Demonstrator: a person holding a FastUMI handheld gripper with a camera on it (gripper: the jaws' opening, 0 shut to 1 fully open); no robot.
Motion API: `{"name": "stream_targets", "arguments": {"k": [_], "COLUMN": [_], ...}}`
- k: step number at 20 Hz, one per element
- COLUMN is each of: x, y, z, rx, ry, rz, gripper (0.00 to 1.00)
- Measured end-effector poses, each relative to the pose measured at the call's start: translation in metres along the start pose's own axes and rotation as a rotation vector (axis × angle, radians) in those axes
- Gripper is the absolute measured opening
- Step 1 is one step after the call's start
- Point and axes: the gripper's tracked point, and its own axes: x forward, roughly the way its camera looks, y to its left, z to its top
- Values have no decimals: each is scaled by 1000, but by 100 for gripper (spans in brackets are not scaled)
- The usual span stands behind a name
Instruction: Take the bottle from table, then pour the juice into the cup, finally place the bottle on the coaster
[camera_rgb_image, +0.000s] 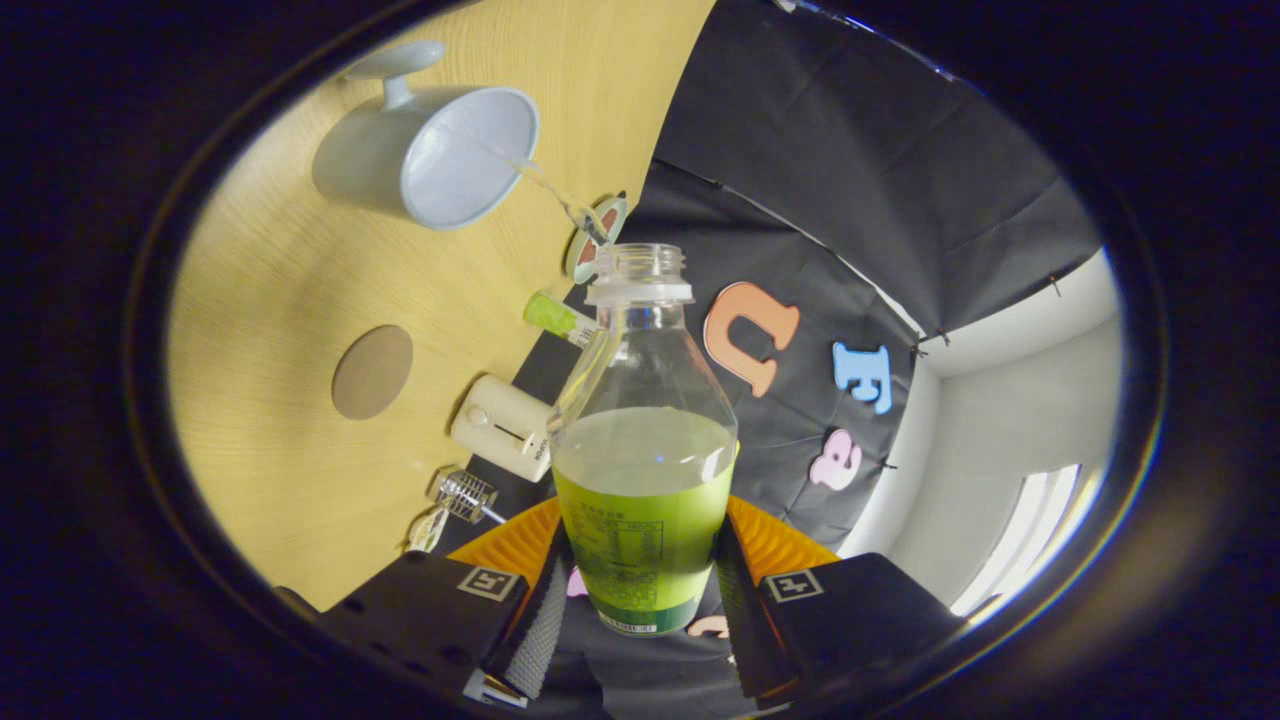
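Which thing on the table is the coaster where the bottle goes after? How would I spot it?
Start at the wooden table and find the pale cup that the bottle, held between the gripper fingers, is pouring into. On the bare wood beside that cup lies the coaster. It is a flat brown disc with nothing on it, unlike the small upright things along the table's edge.
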Motion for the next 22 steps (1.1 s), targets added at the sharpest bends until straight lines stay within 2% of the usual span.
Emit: {"name": "stream_targets", "arguments": {"k": [14,22], "x": [2,7], "y": [-50,-57], "z": [-8,-4], "rx": [-66,-77], "ry": [12,7], "rz": [-123,-135], "gripper": [74,75]}}
